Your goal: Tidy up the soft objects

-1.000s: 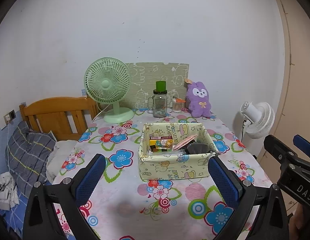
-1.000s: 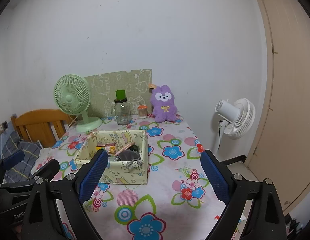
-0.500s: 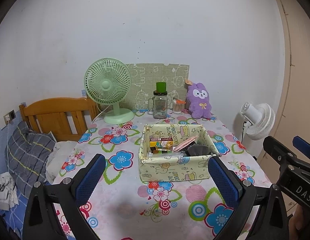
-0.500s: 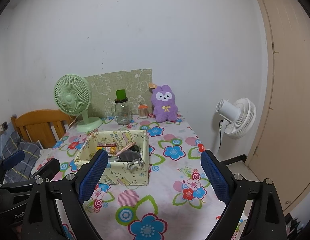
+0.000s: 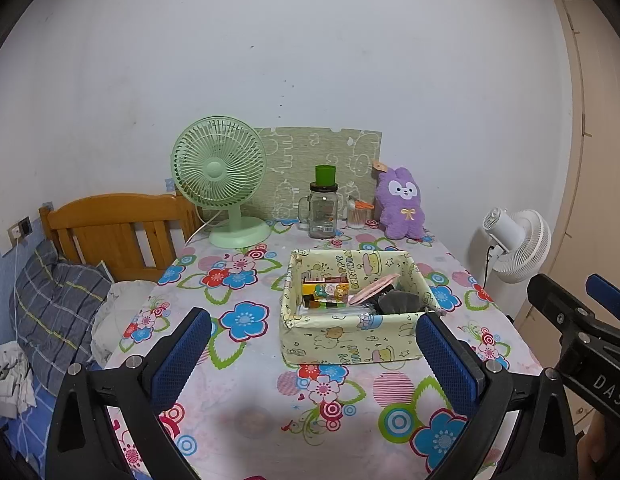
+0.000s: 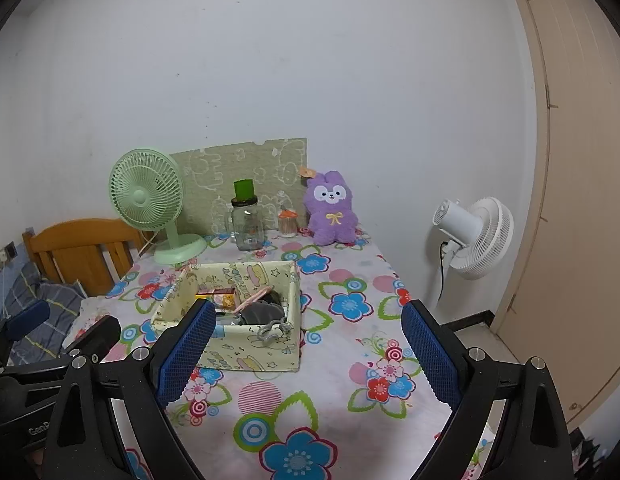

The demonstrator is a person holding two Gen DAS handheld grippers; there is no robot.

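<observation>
A purple plush bunny (image 5: 402, 204) stands upright at the table's far edge against the wall; it also shows in the right wrist view (image 6: 332, 210). A yellow fabric storage box (image 5: 352, 340) sits mid-table holding small boxes, a pink item and a dark grey soft item (image 5: 398, 302); the box also shows in the right wrist view (image 6: 249, 354). My left gripper (image 5: 310, 354) is open and empty, above the near table in front of the box. My right gripper (image 6: 305, 350) is open and empty, to the right of the box.
A green desk fan (image 5: 221, 184), a glass jar with a green cup on top (image 5: 324, 208) and a small orange-lidded jar (image 5: 358, 216) line the back of the flowered tablecloth (image 5: 245, 380). A white floor fan (image 6: 476, 236) stands at the right. A wooden bed headboard (image 5: 117, 228) is at the left.
Both grippers have drawn back slightly and risen a little; the box sits a bit farther off in both views. Both stay open and nothing on the table has moved.
</observation>
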